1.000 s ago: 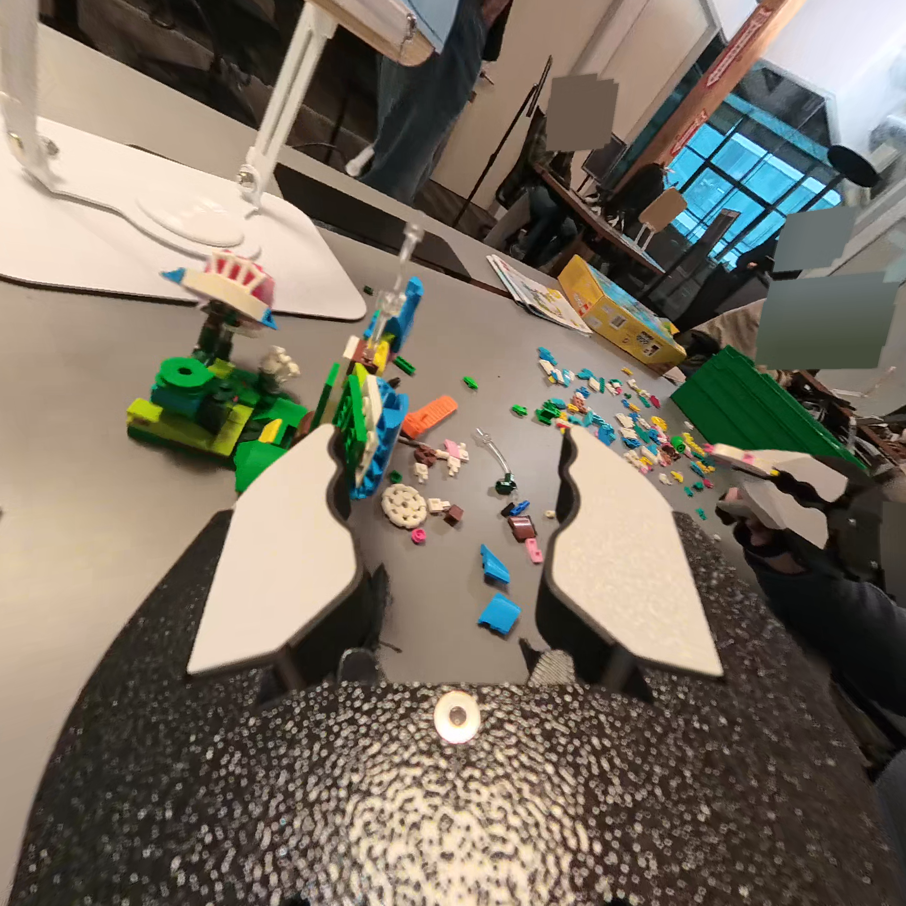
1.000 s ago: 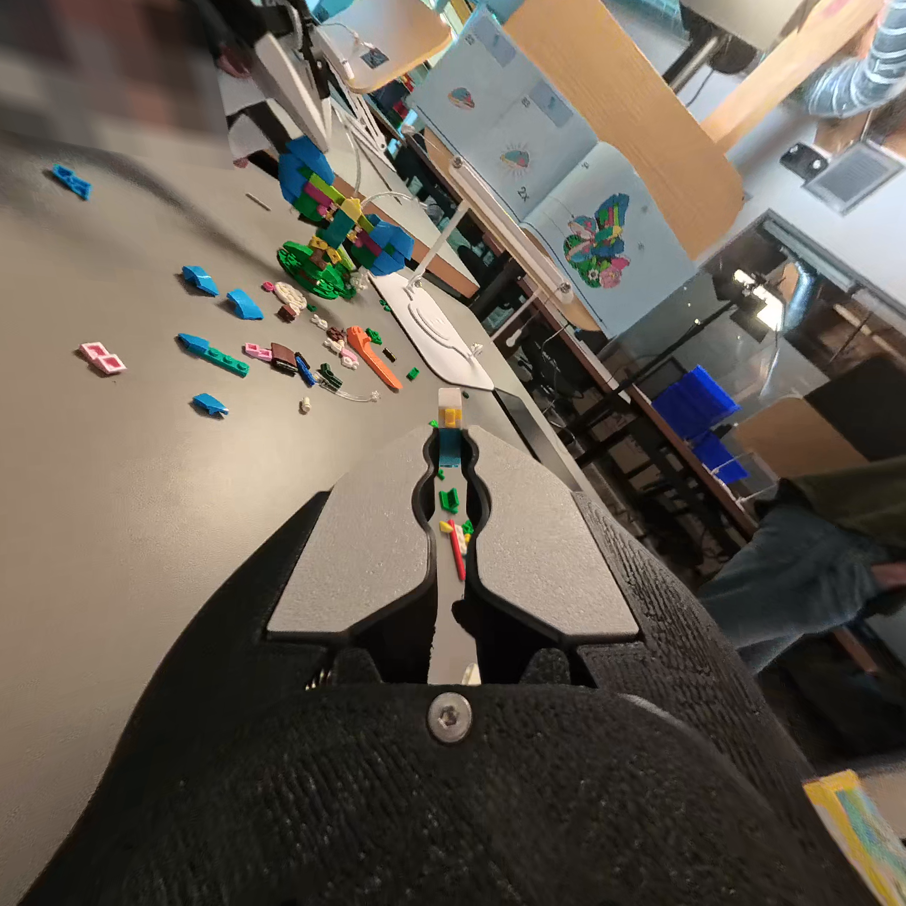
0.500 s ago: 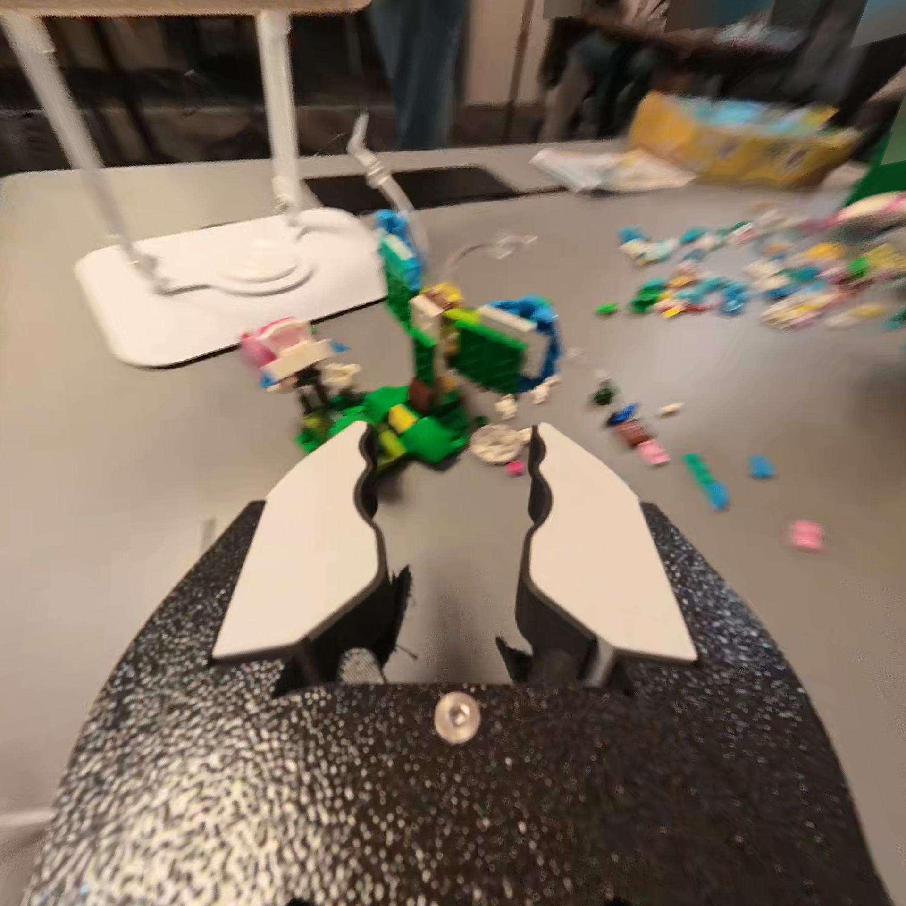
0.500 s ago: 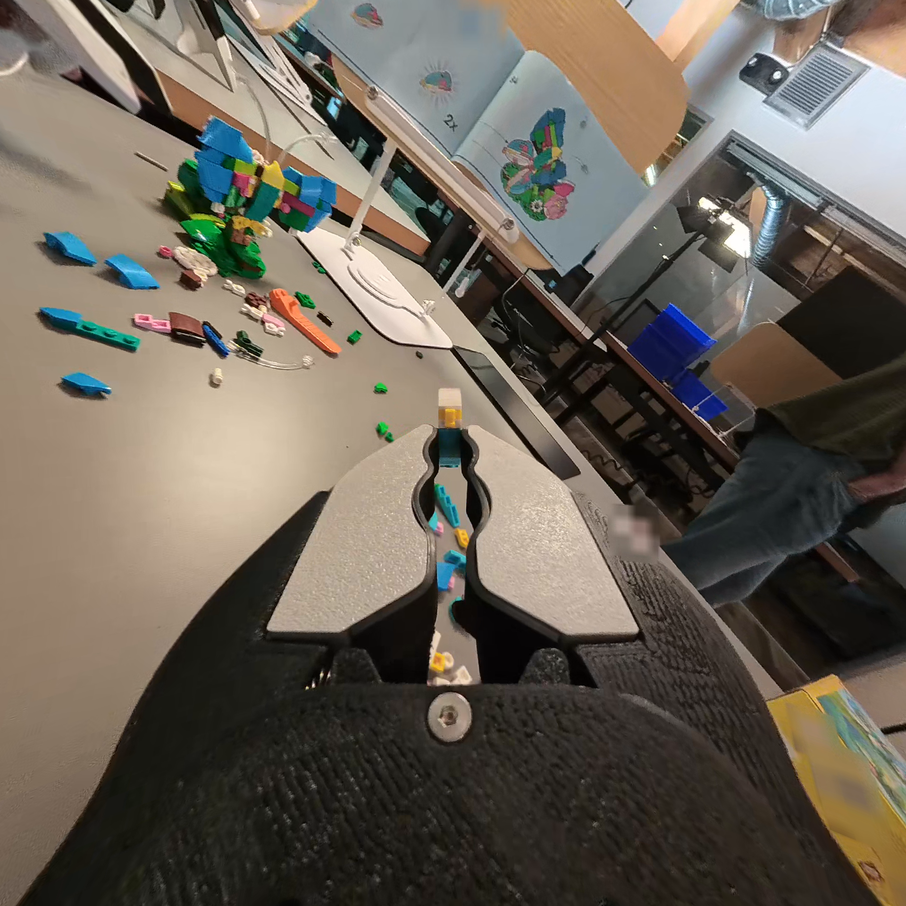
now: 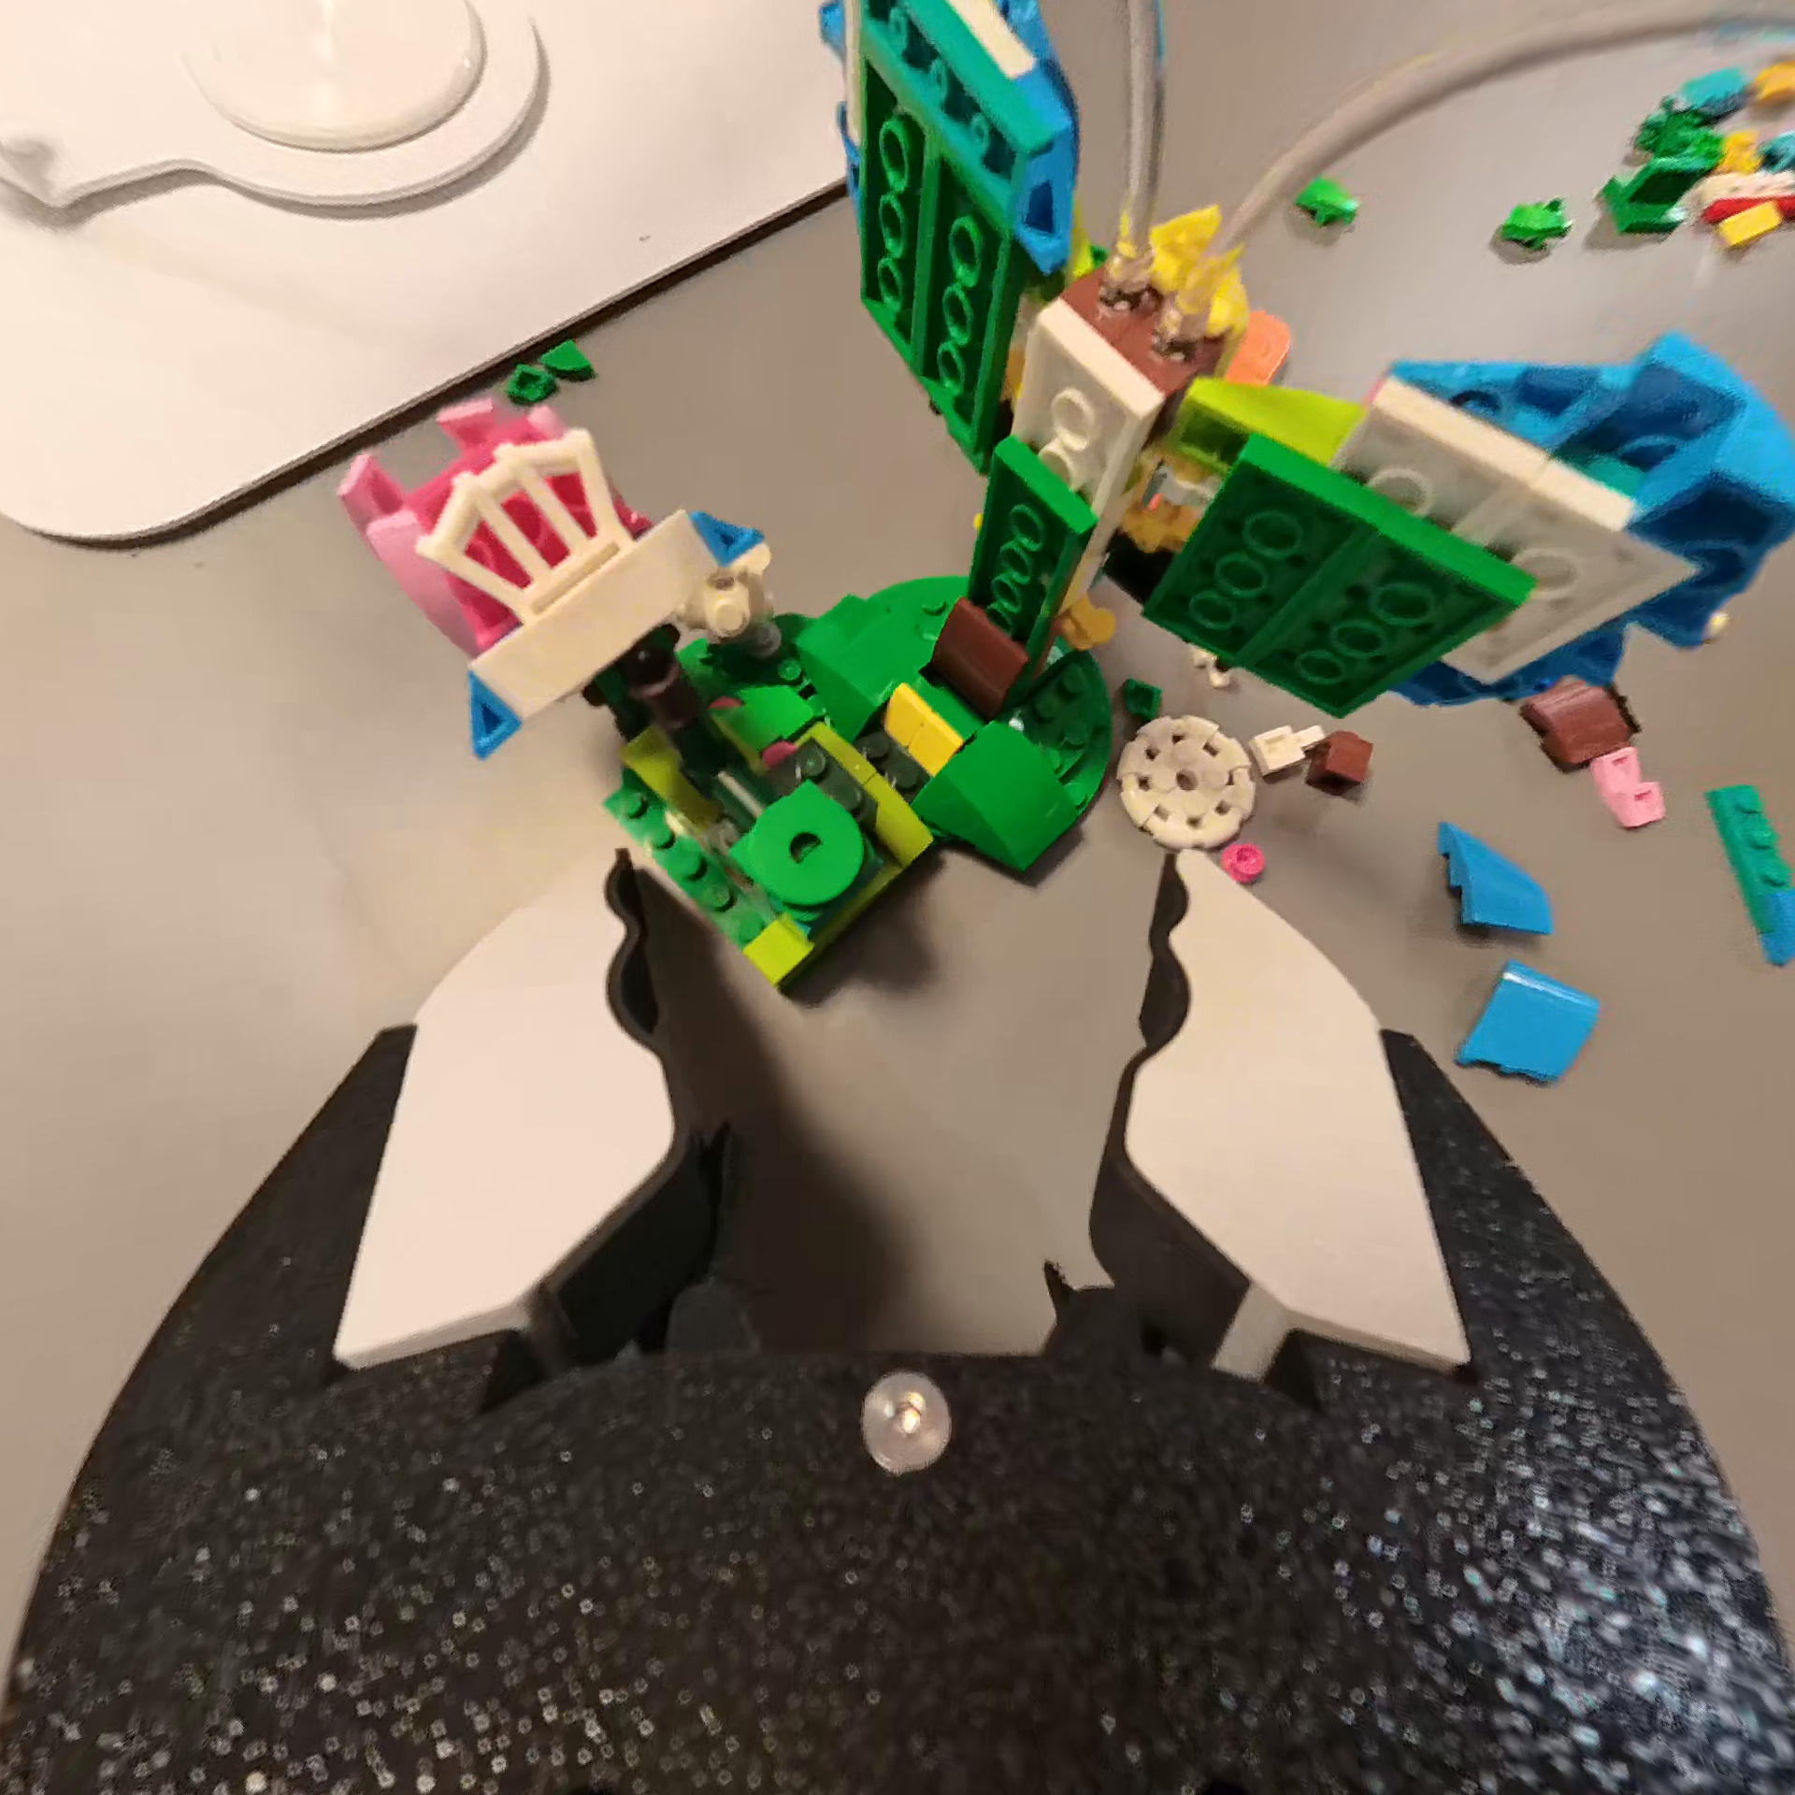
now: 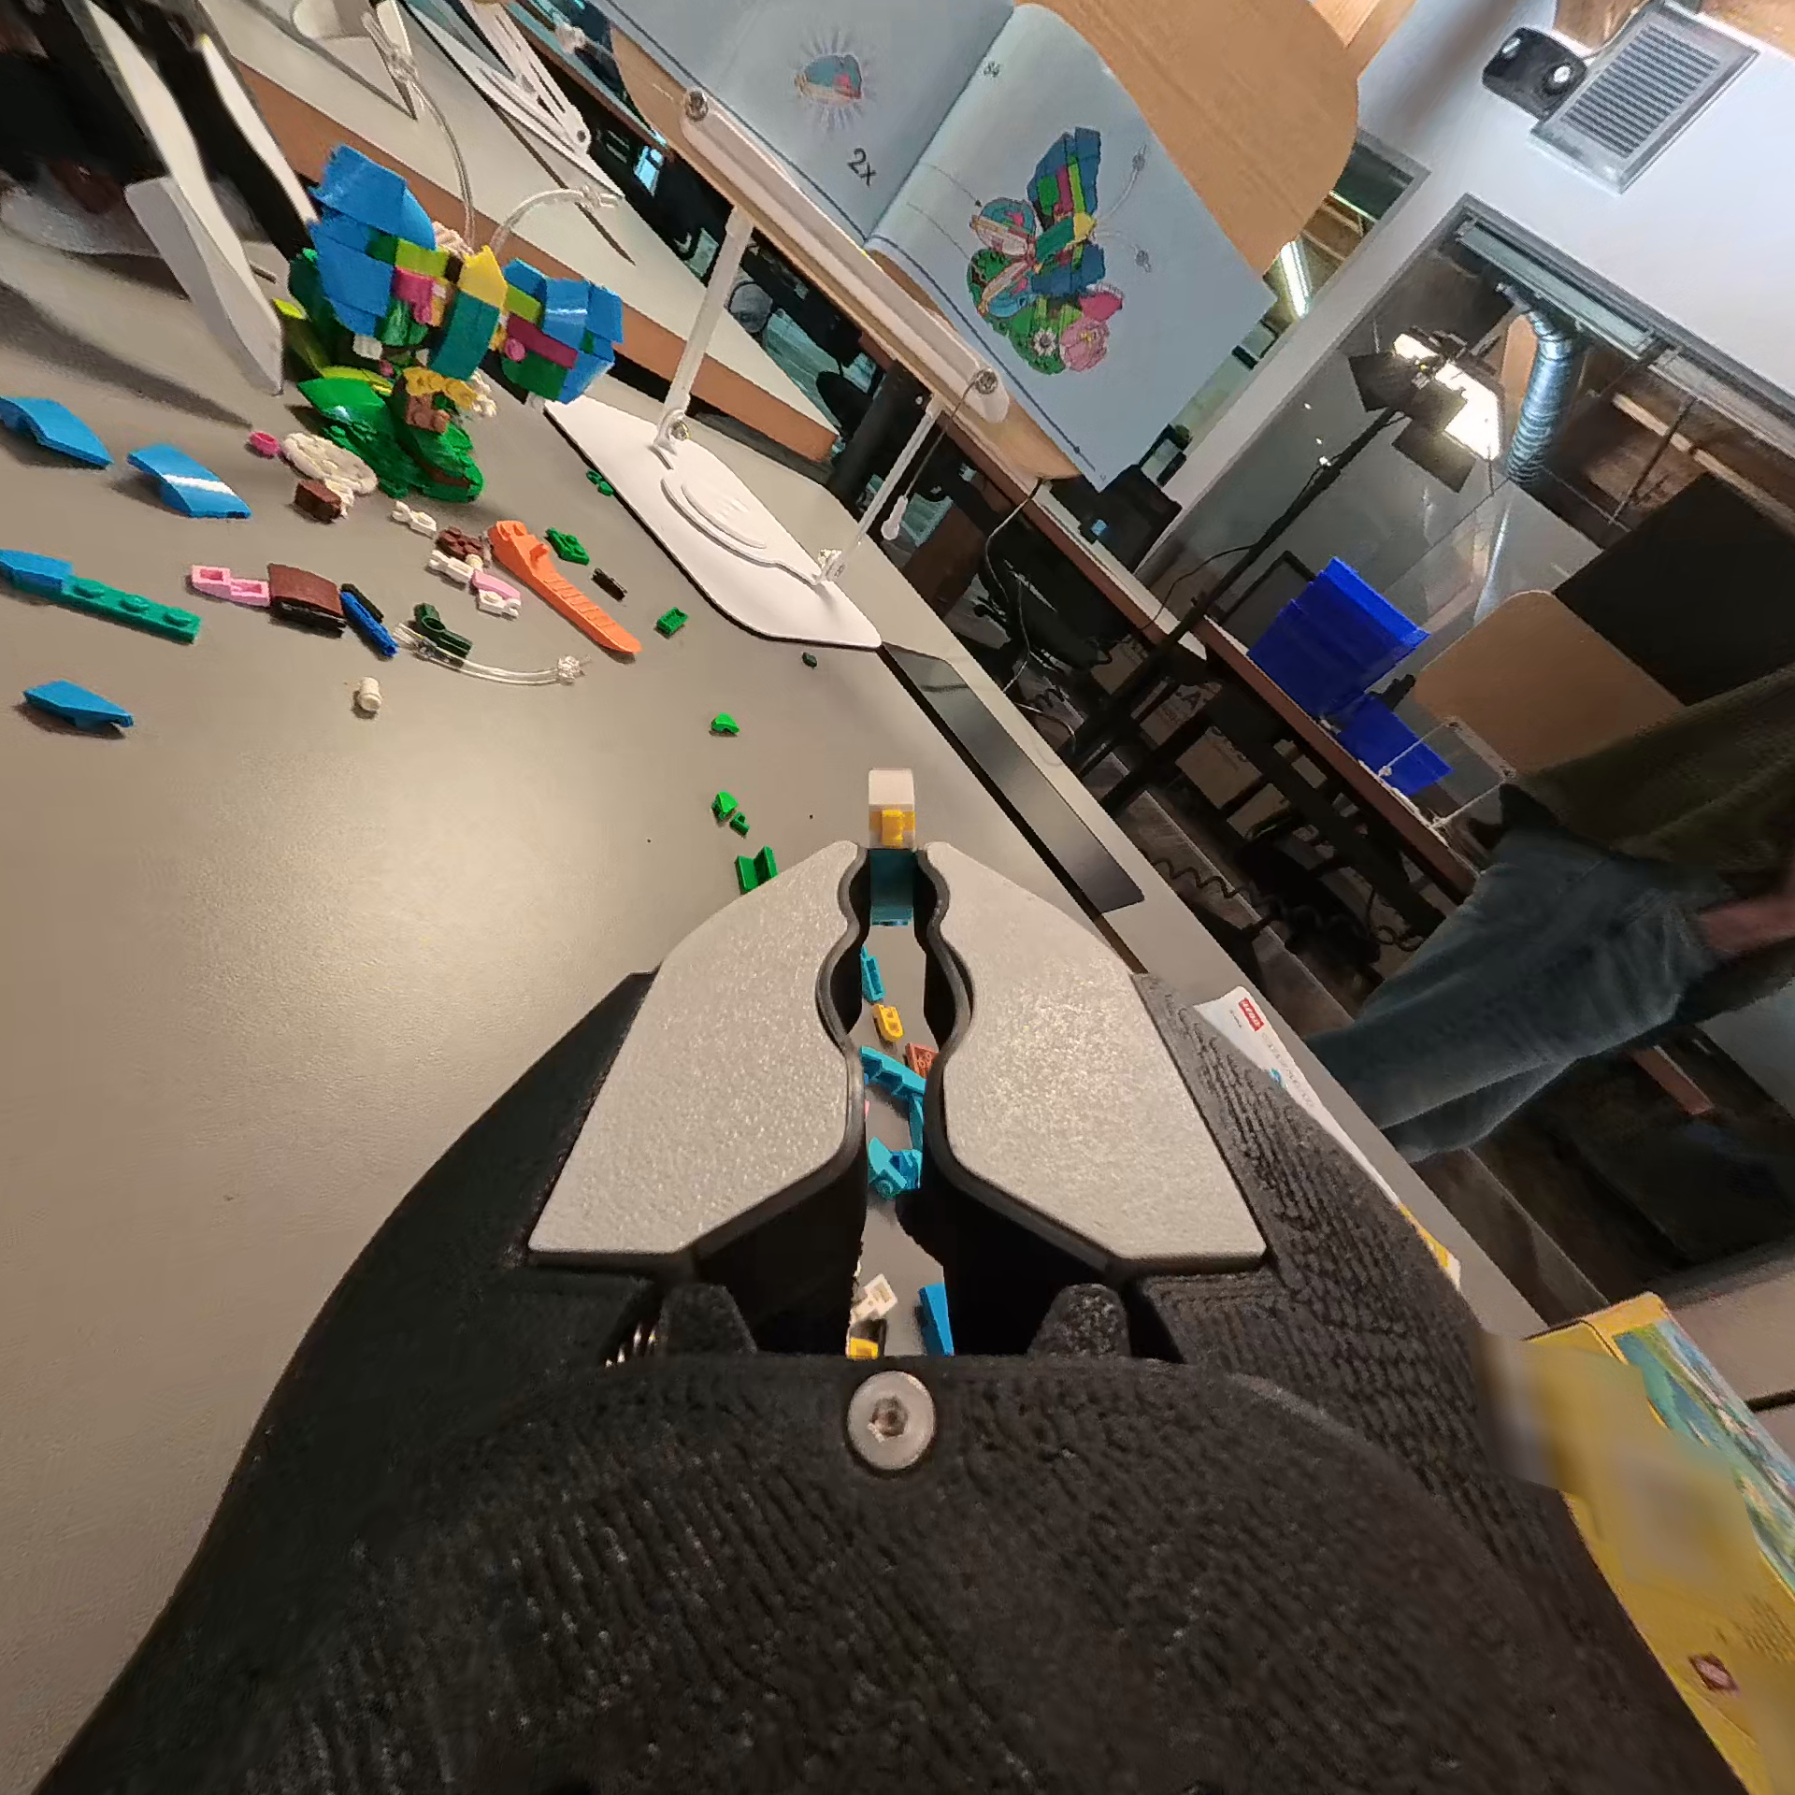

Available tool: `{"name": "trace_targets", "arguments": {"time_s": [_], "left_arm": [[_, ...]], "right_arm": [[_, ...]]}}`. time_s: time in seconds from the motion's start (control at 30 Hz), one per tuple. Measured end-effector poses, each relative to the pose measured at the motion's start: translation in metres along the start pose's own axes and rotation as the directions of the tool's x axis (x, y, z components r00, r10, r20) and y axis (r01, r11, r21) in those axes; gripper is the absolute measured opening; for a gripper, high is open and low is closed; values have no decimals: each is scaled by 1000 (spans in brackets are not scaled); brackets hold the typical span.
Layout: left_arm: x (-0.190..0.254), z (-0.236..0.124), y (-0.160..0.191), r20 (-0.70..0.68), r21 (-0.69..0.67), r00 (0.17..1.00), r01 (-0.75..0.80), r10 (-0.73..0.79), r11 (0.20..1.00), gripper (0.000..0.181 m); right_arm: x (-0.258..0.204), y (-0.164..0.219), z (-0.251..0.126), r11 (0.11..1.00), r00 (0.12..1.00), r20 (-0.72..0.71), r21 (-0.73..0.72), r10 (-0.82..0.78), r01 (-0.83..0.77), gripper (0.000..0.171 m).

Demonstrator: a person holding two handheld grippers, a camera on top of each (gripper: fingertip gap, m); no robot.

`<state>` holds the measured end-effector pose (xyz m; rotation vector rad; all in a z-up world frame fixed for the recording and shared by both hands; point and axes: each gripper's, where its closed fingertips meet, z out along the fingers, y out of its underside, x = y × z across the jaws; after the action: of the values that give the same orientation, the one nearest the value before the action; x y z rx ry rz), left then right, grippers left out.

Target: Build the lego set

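The butterfly-and-flower lego model (image 5: 971,602) stands on the grey table, with green and blue wings, a pink flower (image 5: 524,544) and a green base (image 5: 816,835). My left gripper (image 5: 894,874) is open and empty, its fingertips on either side of the near edge of the base. My right gripper (image 6: 892,860) is shut on a small stack of teal, yellow and white pieces (image 6: 891,826) and holds it above the table. The model also shows far off in the right wrist view (image 6: 427,321), with the left gripper (image 6: 204,243) beside it.
Loose pieces lie right of the model: a white round plate (image 5: 1183,783), blue curved slopes (image 5: 1525,1020), an orange separator (image 6: 558,592). A white stand base (image 5: 243,243) sits behind, holding the instruction booklet (image 6: 971,214). A yellow box (image 6: 1671,1554) and a person (image 6: 1603,923) are at the right. Spacing between my two grippers at the tips: around 35 cm. My left gripper is the nearer one to the pink flower (image 5: 524,544): about 6 cm, against 35 cm.
My left gripper has swung round and come down close to the model's green base, staying open. My right gripper keeps hold of the small stack and has shifted slightly over the table.
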<state>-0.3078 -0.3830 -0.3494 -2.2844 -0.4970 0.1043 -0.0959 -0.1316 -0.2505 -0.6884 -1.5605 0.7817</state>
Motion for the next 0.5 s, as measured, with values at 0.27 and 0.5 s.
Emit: {"name": "trace_targets", "arguments": {"time_s": [0.27,0.5], "left_arm": [[-2,-1,-7,-126,36,989,-70,74,997,84],[1,-4,-10,-231,84,973,36,-16,996,63]], "right_arm": [[4,2,-3,1000,1000,1,-4,13,-13,6],[4,2,-3,1000,1000,6,-6,20,-20,6]]}}
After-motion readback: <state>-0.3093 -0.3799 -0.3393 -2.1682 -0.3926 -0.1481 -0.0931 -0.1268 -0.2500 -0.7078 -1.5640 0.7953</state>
